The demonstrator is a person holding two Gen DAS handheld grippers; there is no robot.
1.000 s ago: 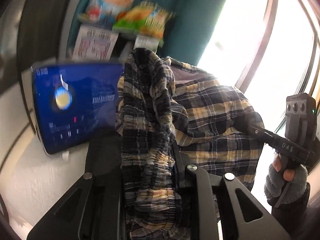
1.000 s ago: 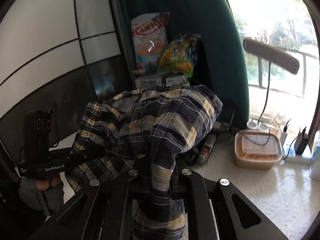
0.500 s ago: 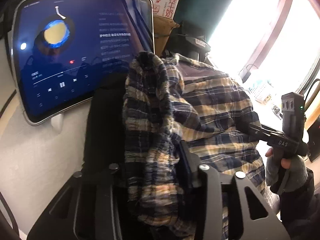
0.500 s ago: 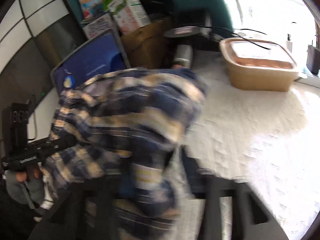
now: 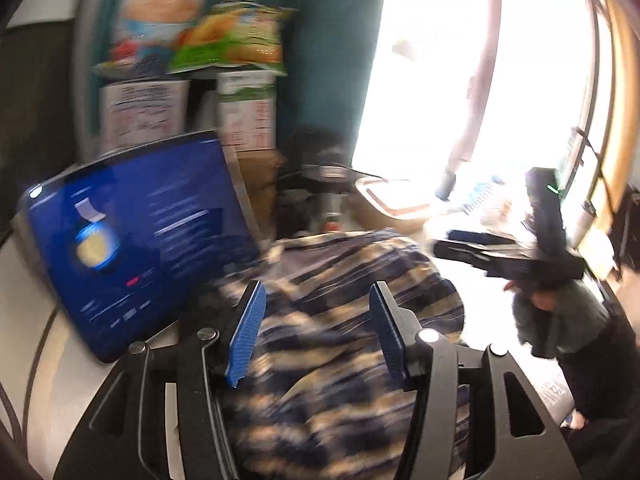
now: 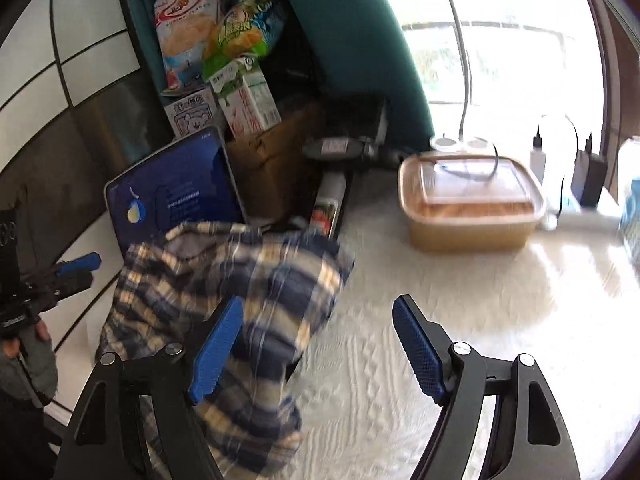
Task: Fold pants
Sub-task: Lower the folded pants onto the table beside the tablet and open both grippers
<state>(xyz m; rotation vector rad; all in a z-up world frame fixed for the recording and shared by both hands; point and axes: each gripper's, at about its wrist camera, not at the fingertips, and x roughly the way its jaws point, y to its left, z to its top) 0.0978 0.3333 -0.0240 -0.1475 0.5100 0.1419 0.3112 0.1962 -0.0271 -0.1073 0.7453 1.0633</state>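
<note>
On the white textured bedspread, the plaid pants are lying in a loose, rumpled heap, and what a bundle it is: navy, cream and pale yellow checks bunching up in soft folds, one end humping up near the blue-lit tablet, the other trailing down toward the camera. From the left wrist view the pants are blurring with motion, their stripes smearing across the mound, while the left gripper is hovering right over them with its blue-padded fingers spread wide, nothing pinched between them. The right gripper is doing the same, jaws splayed apart, its left pad overlapping the fabric's edge in the picture and its right pad hanging over bare bedspread; whether that left pad is touching the cloth I cannot tell. Behind the heap, snack bags are sitting atop cartons against a teal curtain, and a lidded plastic container is resting well to the right of the pants, near the bright window. The person's gloved hand is gripping the right tool's handle, off to the side.
</note>
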